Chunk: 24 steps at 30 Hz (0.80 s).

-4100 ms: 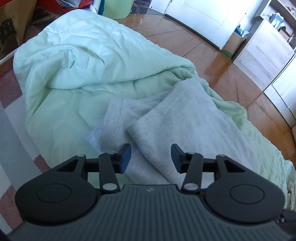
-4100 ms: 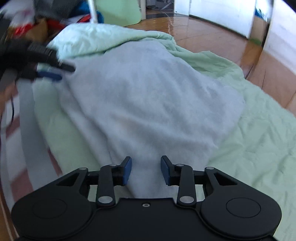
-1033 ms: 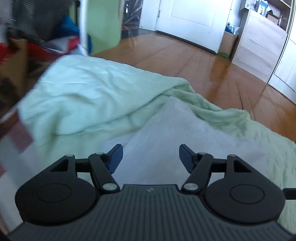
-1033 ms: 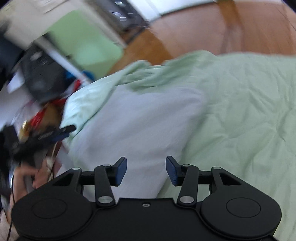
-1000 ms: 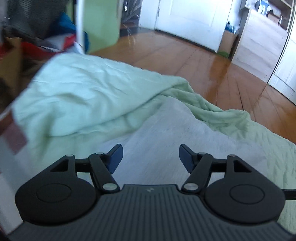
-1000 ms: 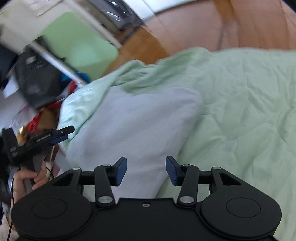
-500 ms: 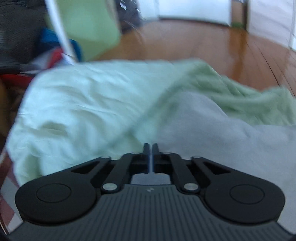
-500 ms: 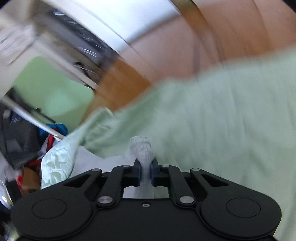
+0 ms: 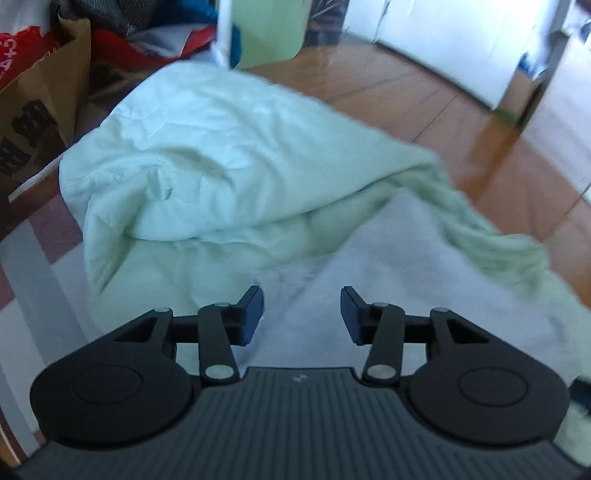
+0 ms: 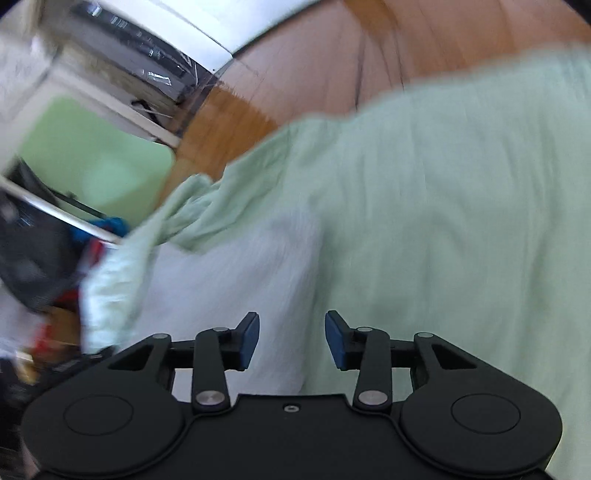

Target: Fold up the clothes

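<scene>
A pale grey garment (image 9: 417, 266) lies on a light green quilt (image 9: 207, 155). In the left wrist view my left gripper (image 9: 301, 314) hovers over the garment's near left edge; its jaws are opening and the pads press on nothing. The right wrist view is blurred. It shows the same grey garment (image 10: 236, 280) on the green quilt (image 10: 461, 206). My right gripper (image 10: 291, 341) is over the garment's right edge, jaws opening, cloth lying below the gap but not pinched.
Wooden floor (image 9: 424, 99) runs beyond the quilt. A cardboard box (image 9: 33, 107) and piled coloured bags sit at the left, with a white pole (image 9: 223, 33) and a green panel (image 9: 269, 29) behind. White doors line the far wall.
Half a second ago both grippers were shut, the right one pinching a grey fold. Now both stand apart and the fold has dropped flat. The right view has rolled.
</scene>
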Tool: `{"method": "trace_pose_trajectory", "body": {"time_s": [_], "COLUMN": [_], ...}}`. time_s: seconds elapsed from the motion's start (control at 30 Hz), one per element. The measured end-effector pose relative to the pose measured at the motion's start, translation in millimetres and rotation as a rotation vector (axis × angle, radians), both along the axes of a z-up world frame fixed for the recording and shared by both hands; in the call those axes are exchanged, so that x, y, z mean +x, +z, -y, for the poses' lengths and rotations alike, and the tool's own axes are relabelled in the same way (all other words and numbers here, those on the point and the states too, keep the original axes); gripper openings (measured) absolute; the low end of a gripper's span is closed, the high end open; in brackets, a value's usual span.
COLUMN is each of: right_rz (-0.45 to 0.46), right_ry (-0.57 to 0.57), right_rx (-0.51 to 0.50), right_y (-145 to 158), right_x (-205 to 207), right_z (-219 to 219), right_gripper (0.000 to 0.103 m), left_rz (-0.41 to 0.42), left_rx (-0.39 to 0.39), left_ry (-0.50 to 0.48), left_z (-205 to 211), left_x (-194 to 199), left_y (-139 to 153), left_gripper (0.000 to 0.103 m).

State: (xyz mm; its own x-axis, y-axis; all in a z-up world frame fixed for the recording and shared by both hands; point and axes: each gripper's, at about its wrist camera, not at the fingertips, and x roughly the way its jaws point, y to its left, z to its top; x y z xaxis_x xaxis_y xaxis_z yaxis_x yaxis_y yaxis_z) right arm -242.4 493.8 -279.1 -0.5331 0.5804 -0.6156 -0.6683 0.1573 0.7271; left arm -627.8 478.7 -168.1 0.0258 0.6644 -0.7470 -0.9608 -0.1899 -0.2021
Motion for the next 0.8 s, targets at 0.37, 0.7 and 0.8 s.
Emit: {"method": "trace_pose_trajectory", "body": {"time_s": [0.37, 0.7, 0.8], "right_rz": [-0.17, -0.027, 0.077], "right_ry": [0.078, 0.169, 0.186], "right_rx": [-0.115, 0.168, 0.073], "right_y": [-40, 30, 20], "right_x": [-45, -69, -72], "right_z": [65, 95, 94], "right_gripper": [0.053, 0.008, 0.008], "left_rz": [-0.171, -0.151, -0.096], "left_rx": [-0.129, -0.134, -0.119], "left_ry": [0.123, 0.093, 0.086], "left_z": [36, 48, 51], "left_x": [-3, -14, -18], "left_y": [-37, -22, -19], "left_gripper": [0.07, 0.07, 0.07]}}
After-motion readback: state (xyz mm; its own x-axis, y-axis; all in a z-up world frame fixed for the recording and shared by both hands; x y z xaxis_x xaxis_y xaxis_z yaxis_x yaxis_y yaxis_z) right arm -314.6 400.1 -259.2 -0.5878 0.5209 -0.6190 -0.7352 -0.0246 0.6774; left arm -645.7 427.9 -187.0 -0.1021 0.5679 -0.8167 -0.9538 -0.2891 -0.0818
